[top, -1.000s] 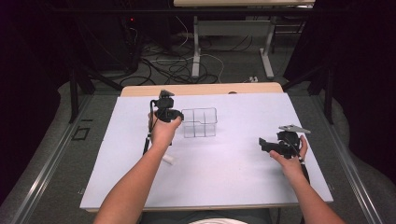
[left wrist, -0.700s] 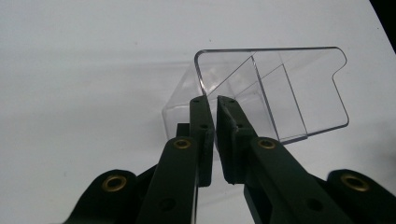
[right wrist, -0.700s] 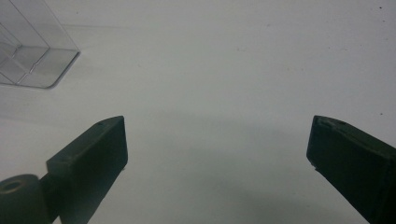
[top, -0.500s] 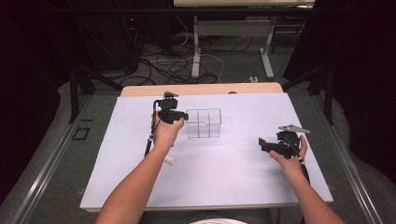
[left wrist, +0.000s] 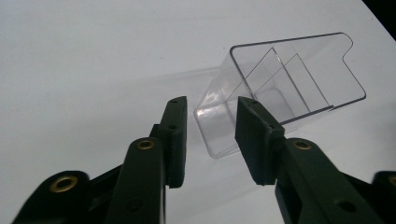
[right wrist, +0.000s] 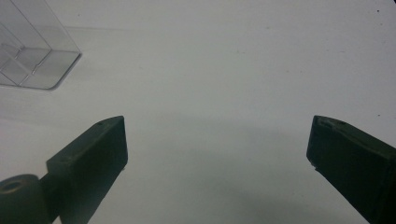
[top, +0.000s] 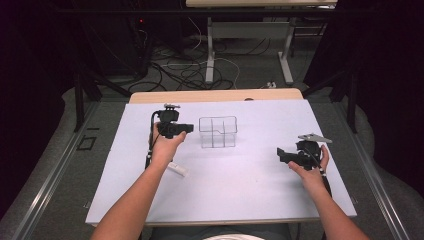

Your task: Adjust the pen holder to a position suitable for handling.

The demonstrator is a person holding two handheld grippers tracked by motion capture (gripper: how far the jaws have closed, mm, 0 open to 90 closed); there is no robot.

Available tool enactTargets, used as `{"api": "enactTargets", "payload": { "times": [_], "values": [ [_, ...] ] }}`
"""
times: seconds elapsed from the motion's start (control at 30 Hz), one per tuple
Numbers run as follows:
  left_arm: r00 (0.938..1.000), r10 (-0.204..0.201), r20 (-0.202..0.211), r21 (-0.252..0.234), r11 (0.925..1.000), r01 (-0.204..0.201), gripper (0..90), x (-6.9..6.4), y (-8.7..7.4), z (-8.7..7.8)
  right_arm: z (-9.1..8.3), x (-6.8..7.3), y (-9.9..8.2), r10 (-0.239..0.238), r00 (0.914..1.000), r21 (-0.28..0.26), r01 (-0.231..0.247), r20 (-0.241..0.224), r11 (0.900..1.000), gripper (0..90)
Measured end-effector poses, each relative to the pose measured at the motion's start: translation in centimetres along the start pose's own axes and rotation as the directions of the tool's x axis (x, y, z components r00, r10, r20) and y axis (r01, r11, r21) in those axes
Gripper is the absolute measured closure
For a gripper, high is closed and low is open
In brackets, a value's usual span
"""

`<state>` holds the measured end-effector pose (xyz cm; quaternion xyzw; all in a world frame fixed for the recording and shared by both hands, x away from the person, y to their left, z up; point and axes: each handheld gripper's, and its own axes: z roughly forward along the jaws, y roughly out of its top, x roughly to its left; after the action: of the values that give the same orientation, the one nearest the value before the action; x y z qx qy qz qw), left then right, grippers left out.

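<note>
Clear plastic box (top: 218, 132), rectangular, with inner dividers, stands upright on the white desk (top: 230, 190) a little behind centre. In the left claw view the same clear plastic box (left wrist: 285, 84) shows one notched wall and its partitions.

Left claw (top: 186, 128) sits just left of the box, pointing at it, apart from it in the high view. From its own view the left claw (left wrist: 210, 140) has the jaws parted partway; they have just been opening. The box's near corner shows in the gap, pads not pressing on it; contact hard to judge at this angle.

Right claw (top: 281, 154) rests near the desk's right edge, well apart from the box. In its own view the right claw (right wrist: 217, 149) is spread wide over bare desk, nothing between the jaws, with the box corner (right wrist: 32, 51) at upper left.
</note>
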<state>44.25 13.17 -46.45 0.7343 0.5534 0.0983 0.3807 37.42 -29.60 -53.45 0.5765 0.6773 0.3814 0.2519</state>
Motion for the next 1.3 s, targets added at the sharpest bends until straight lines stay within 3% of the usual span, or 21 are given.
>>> {"api": "enactTargets", "payload": {
  "times": [0.3,0.53,0.7,0.77,0.8,0.83,0.87,0.93,0.97,1.13,1.23,1.3],
  "values": [
    [0.9995,0.01,0.028,-0.047,0.9988,-0.009,51.2,1.3,-1.2,-0.9,0.0,0.1,0.0,-0.001,1.0,0.001,0.001,-0.002,1.0,4.5],
    [0.9968,0.064,0.048,-0.078,0.9952,-0.06,39.7,2.1,-2.0,-1.5,0.0,0.1,0.0,0.0,1.0,0.001,0.0,0.0,1.0,4.5],
    [0.994,0.107,0.025,-0.097,0.9898,-0.104,33.6,2.4,-2.5,-1.7,-0.1,0.1,0.0,0.0,1.0,0.001,0.0,-0.001,1.0,4.5],
    [0.9886,0.15,0.004,-0.087,0.9849,-0.149,32.0,2.6,-2.8,-1.9,0.0,0.1,0.0,0.001,1.0,0.002,-0.001,-0.001,1.0,4.5],
    [0.9886,0.15,0.004,-0.087,0.9849,-0.149,31.4,2.6,-2.8,-1.9,0.0,0.1,0.0,0.001,1.0,0.002,-0.001,-0.001,1.0,4.5],
    [0.977,0.212,-0.023,-0.103,0.9716,-0.213,30.7,2.9,-3.1,-2.1,0.0,0.1,0.0,0.001,1.0,0.002,-0.001,-0.001,1.0,4.5],
    [0.977,0.212,-0.023,-0.103,0.9716,-0.213,30.0,2.9,-3.1,-2.1,0.0,0.1,0.0,0.003,1.0,0.004,-0.003,0.001,1.0,4.5],
    [0.9624,0.266,-0.054,-0.095,0.9581,-0.27,29.2,3.1,-3.3,-2.4,0.0,0.1,-0.1,-0.001,1.0,0.006,0.001,0.0,1.0,4.5],
    [0.9581,0.279,-0.065,-0.093,0.9542,-0.284,29.2,3.2,-3.5,-2.5,0.0,0.1,-0.1,-0.001,1.0,0.006,0.001,0.0,1.0,4.5],
    [0.9532,0.301,-0.033,-0.09,0.9489,-0.302,27.9,3.8,-4.0,-3.0,0.0,0.2,-0.1,-0.002,1.0,0.006,0.002,-0.001,1.0,4.5],
    [0.9603,0.279,-0.014,-0.099,0.9553,-0.279,21.5,4.3,-4.5,-3.1,0.0,0.2,-0.1,-0.001,1.0,0.008,0.001,0.0,1.0,4.5],
    [0.9598,0.281,-0.001,-0.107,0.9542,-0.279,20.2,4.6,-4.7,-3.3,0.0,0.1,-0.1,-0.002,1.0,0.008,0.002,0.0,1.0,4.5]
  ]
}}
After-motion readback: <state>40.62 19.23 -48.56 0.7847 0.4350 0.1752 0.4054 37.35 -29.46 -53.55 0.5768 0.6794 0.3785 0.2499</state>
